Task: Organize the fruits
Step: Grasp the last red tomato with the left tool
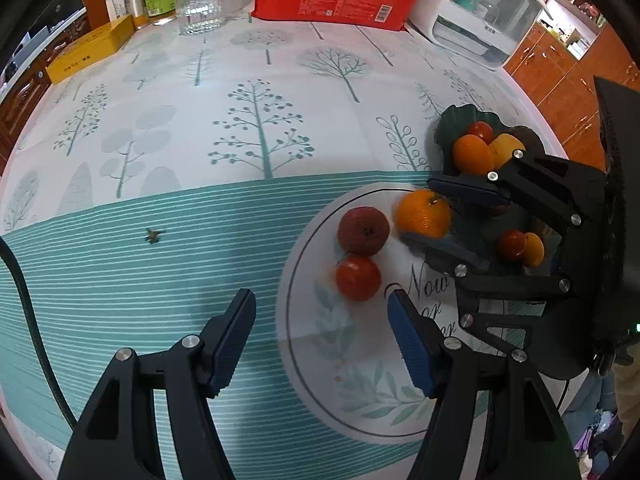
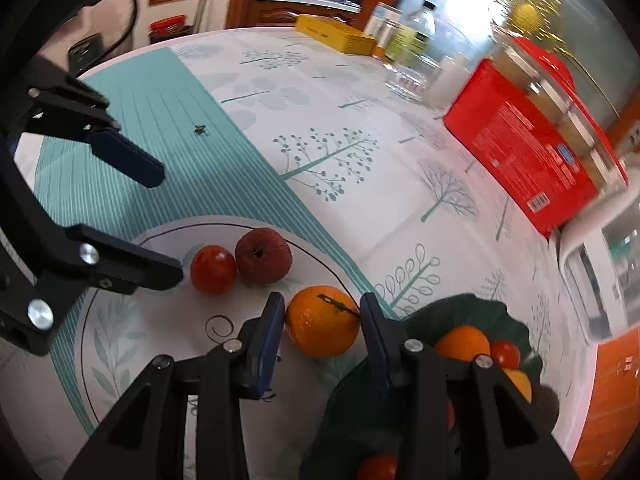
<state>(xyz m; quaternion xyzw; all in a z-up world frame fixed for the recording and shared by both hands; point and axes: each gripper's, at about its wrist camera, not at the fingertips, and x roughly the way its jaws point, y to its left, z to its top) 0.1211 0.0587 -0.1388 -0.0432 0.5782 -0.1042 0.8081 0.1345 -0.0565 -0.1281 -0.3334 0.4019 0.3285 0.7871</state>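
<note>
the right tool (image 2: 322, 320) grips a dimpled round orange (image 2: 322, 327) on the white leaf-printed plate (image 2: 132, 340), pads pressed on both sides. the left tool (image 1: 322, 334) hangs open over the plate (nothing between its ribbed blue pads). beside the orange lie a glossy tomato (image 1: 358, 277) and a wrinkled dark-red fruit (image 1: 363, 231). only the left view shows a white appliance (image 1: 476, 12) clearly.

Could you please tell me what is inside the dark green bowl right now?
The dark green bowl holds an orange fruit, a small red tomato and a yellow-orange fruit. The right gripper covers the bowl's near part.
</note>
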